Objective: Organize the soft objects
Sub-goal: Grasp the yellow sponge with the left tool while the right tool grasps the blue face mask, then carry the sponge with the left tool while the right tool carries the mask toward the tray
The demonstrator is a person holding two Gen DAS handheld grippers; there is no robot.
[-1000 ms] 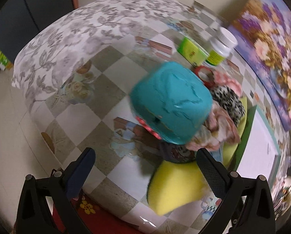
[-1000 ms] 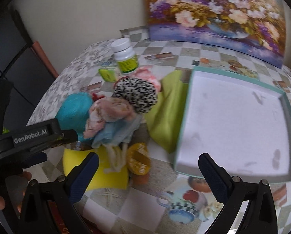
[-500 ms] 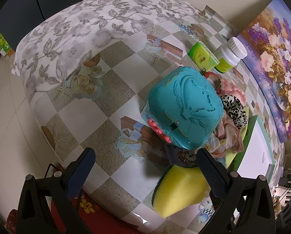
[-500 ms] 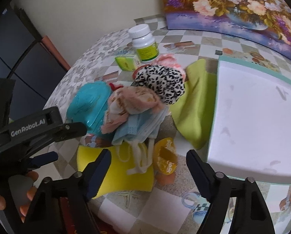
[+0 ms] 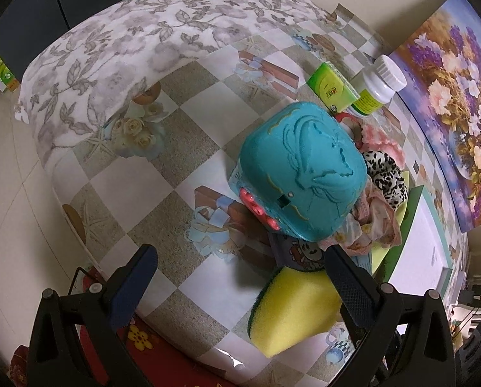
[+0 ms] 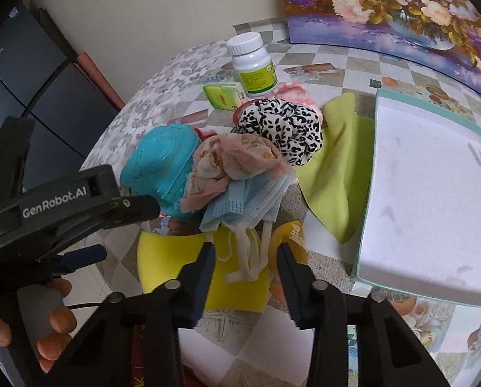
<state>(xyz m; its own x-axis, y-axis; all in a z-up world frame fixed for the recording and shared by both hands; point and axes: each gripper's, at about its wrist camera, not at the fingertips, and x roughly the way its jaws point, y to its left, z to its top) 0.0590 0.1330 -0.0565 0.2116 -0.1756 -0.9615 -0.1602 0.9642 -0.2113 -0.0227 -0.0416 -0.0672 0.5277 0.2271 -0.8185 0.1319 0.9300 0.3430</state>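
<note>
The pile of soft things sits mid-tabletop (image 6: pixel 330 64): blue face masks (image 6: pixel 250 196) under a pink floral cloth (image 6: pixel 237 161), a leopard-print scrunchie (image 6: pixel 282 129) at their 1 o'clock, a yellow sponge (image 6: pixel 163 258) at 7 o'clock. Your right gripper (image 6: pixel 245 258) hovers over the mask straps (image 6: pixel 246 254), fingers narrowly apart, gripping nothing. Your left gripper (image 5: pixel 240 274) hangs with fingers wide apart, the teal toy case (image 5: pixel 298 174) at its 1 o'clock. The white tray (image 6: pixel 433 193) lies at the pile's 3 o'clock, beside a lime cloth (image 6: pixel 333 174).
</note>
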